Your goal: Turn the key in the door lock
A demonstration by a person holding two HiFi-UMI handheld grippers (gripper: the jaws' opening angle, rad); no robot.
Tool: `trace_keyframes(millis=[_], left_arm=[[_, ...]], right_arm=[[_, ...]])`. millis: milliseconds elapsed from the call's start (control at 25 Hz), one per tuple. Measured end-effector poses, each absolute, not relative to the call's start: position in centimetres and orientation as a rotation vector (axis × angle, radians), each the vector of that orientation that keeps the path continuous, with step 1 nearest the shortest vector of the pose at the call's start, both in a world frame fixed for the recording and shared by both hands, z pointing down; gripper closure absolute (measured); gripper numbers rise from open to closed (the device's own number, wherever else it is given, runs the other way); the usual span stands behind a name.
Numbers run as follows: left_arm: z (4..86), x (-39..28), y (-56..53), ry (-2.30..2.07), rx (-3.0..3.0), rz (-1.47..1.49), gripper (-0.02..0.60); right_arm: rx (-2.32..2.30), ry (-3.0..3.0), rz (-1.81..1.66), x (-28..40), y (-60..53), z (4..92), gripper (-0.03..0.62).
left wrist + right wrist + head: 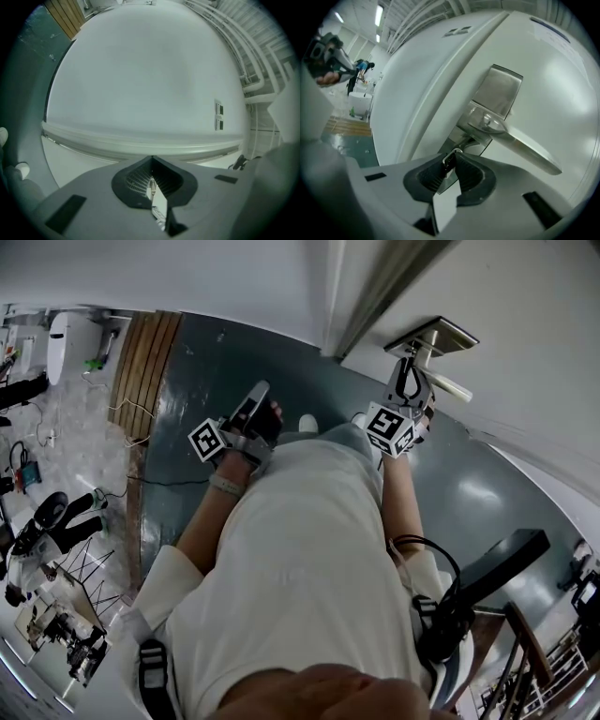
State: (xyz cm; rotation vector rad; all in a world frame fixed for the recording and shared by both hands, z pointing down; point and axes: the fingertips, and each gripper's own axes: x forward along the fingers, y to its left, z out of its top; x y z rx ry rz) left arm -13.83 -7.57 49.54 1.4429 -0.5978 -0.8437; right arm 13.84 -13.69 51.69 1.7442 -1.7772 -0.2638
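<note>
the white door (553, 79) is being faced by the right gripper (452, 154), while a blank wall (140, 84) is being faced by the left gripper (151, 161), whose fingers are being pressed together on nothing. on the door, a steel lock plate (499, 91) with a lever handle (525, 147) is being shown. the key (449, 162) is being held in the lock plate just below the handle, its head being grasped by the right gripper's clenched fingers.

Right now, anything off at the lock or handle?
Nothing stands out. The handle and plate look intact; the key sits below them, pinched by the right gripper. The left gripper is shut, empty, facing wall.
</note>
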Motion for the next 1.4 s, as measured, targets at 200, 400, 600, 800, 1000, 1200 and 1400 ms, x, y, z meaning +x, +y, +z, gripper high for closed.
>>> trace_keyframes(millis=[200,400,600,800,1000,1200,1400], left_arm=[[49.7,-14.1,-7.5,-0.597,1.436,-0.848,0.574],[49.8,-13.9,-7.3,-0.594,1.436,-0.839,0.574],[49.7,-13.8,-7.4,-0.589,1.434,-0.836,0.574],[49.8,-13.7,-7.5,-0.583,1.434,-0.833,0.574],[49.8,-13.7,-7.4,-0.58,1.425,-0.841,0.574],[50.0,-13.9,-7.4,-0.581,1.415,-0.851,0.574],[50.3,-14.0,-7.3,-0.582,1.4,-0.859,0.574]], right_arm=[[1.913,-1.993,0.098,14.1,-13.9,51.9,0.525],[2.087,-2.261,0.702,15.1,-13.8,52.1,0.537],[2.129,-2.449,1.273,15.2,-14.0,52.1,0.543],[2.133,-2.477,1.892,15.5,-13.8,52.6,0.553],[2.072,-2.445,2.199,15.7,-13.9,53.1,0.551],[1.988,-2.394,2.625,15.9,-13.8,53.6,0.551],[1.82,-2.384,2.983,16.1,-13.8,54.2,0.551]])
